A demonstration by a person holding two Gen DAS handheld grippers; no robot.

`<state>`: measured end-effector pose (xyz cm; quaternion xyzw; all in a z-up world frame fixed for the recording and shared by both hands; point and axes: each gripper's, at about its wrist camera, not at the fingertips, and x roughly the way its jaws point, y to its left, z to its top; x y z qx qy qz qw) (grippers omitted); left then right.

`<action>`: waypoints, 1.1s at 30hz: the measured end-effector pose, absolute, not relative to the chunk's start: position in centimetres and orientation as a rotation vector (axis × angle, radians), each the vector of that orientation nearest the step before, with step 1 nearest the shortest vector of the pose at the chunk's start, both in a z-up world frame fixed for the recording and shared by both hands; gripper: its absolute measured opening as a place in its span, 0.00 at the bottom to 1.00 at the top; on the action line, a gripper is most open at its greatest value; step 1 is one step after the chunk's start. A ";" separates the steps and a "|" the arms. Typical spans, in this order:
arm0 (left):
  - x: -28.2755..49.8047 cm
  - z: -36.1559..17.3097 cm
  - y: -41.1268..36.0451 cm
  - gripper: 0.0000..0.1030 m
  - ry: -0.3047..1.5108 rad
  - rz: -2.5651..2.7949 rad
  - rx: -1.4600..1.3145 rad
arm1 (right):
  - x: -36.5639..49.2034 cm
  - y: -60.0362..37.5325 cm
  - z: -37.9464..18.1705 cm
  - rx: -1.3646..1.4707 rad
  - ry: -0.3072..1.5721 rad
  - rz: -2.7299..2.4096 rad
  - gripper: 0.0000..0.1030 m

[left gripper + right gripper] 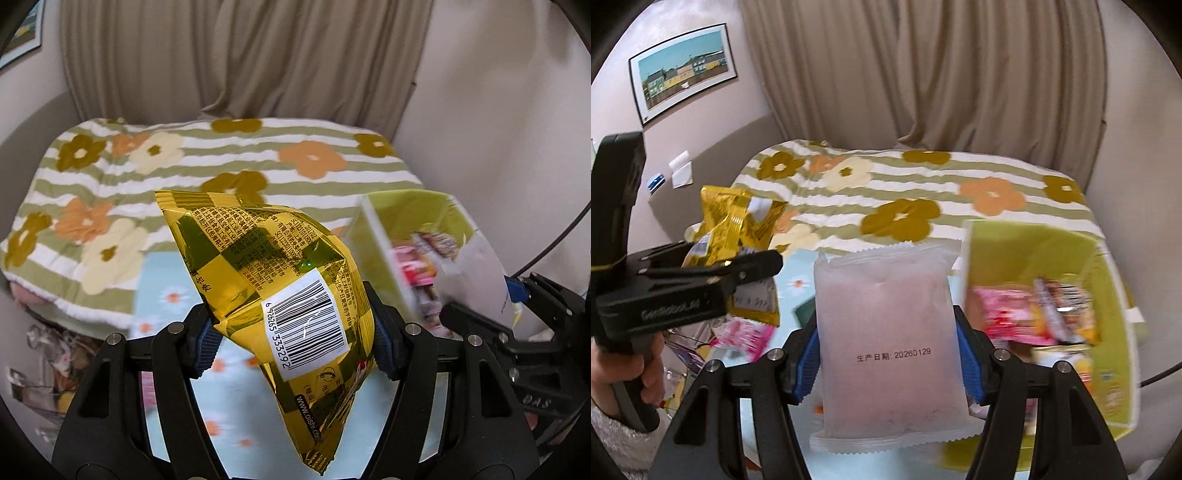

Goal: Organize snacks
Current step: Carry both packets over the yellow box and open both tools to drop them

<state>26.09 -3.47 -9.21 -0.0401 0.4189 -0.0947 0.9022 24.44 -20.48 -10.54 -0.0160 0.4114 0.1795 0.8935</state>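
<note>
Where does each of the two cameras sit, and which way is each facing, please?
Left wrist: on the left tongs, looking along them at the gold snack bag they clamp; no body shows.
Right wrist: on the right tongs, facing the pale pink packet they clamp; the person's left hand shows.
Shared: the green box of snacks, the flowered blanket, and the curtain.

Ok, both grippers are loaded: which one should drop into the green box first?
Probably right. The right gripper holds the pink packet just beside the green box; the left gripper, with the gold bag, sits farther left.
</note>
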 end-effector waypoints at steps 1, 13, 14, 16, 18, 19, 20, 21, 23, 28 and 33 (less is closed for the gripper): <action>26.2 -9.1 -5.1 0.62 0.863 -0.206 -0.088 | 24.6 -22.0 -10.4 -0.030 0.856 0.364 0.57; 27.0 -11.4 -20.4 0.62 0.951 -0.352 -0.079 | 25.3 -36.0 -11.3 0.061 0.920 0.235 0.57; 27.1 -11.8 -21.3 0.62 0.961 -0.372 -0.076 | 25.3 -36.8 -11.3 0.073 0.925 0.226 0.57; 27.3 -12.6 -23.1 0.62 0.991 -0.417 -0.072 | 25.0 -38.0 -11.7 0.093 0.933 0.214 0.57; 27.2 -13.4 -24.1 0.62 1.013 -0.438 -0.058 | 24.9 -38.8 -12.0 0.106 0.943 0.200 0.57; 27.3 -13.9 -24.7 0.62 1.027 -0.451 -0.050 | 24.9 -39.1 -12.2 0.114 0.949 0.196 0.57; 27.2 -14.2 -25.1 0.62 1.033 -0.458 -0.046 | 25.0 -39.2 -12.4 0.121 0.952 0.192 0.57; 27.1 -14.4 -25.4 0.62 1.036 -0.460 -0.043 | 25.1 -39.5 -12.6 0.127 0.958 0.185 0.57; 27.2 -14.8 -25.7 0.62 1.043 -0.460 -0.029 | 25.0 -39.9 -12.9 0.145 0.970 0.183 0.57; 26.7 -15.5 -26.6 0.65 1.042 -0.450 0.022 | 25.3 -40.3 -13.5 0.165 0.980 0.180 0.57; 26.3 -15.7 -26.1 0.99 1.045 -0.428 0.051 | 25.3 -40.4 -13.8 0.187 0.985 0.177 0.57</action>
